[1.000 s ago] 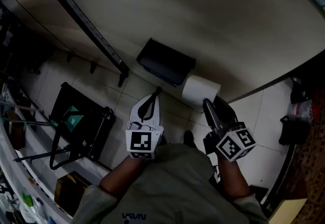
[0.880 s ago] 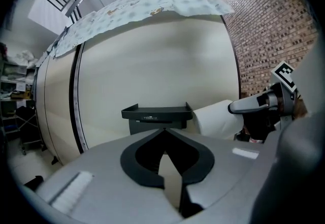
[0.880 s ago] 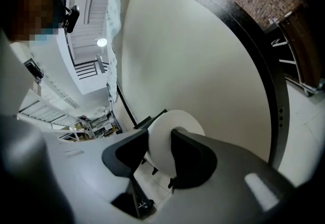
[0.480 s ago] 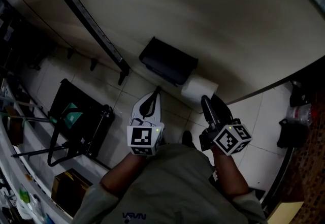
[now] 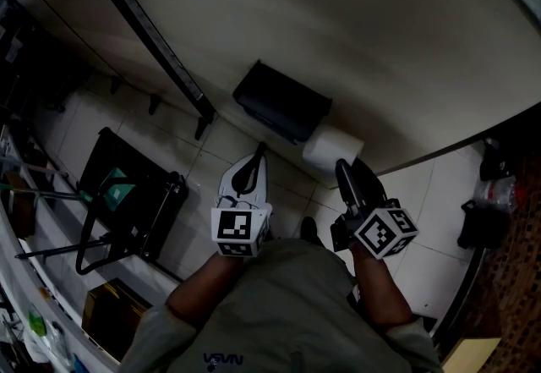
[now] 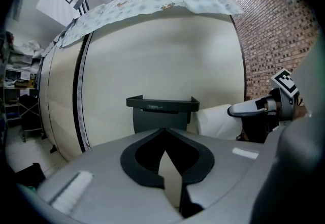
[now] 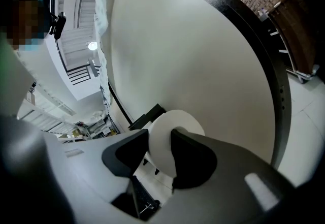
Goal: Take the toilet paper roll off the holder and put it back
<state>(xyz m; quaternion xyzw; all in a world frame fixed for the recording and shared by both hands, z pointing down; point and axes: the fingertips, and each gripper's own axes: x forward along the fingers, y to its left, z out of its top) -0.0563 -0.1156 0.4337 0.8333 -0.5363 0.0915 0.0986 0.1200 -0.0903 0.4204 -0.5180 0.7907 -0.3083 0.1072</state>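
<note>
A black holder is fixed to the cream wall. In the head view the white toilet paper roll hangs just right of and below it, off the holder. My right gripper is shut on the roll. In the right gripper view the roll fills the gap between the dark jaws of that gripper, and the holder shows behind it. My left gripper is shut and holds nothing, a little below the holder. The left gripper view shows the holder straight ahead and the roll at its right.
A black rail runs diagonally down the wall at the left. A black folding cart and a cardboard box stand on the tiled floor at the left. Dark objects sit on the floor at the right.
My right gripper, with the roll in it, has edged slightly left towards the holder. The left gripper has barely moved.
</note>
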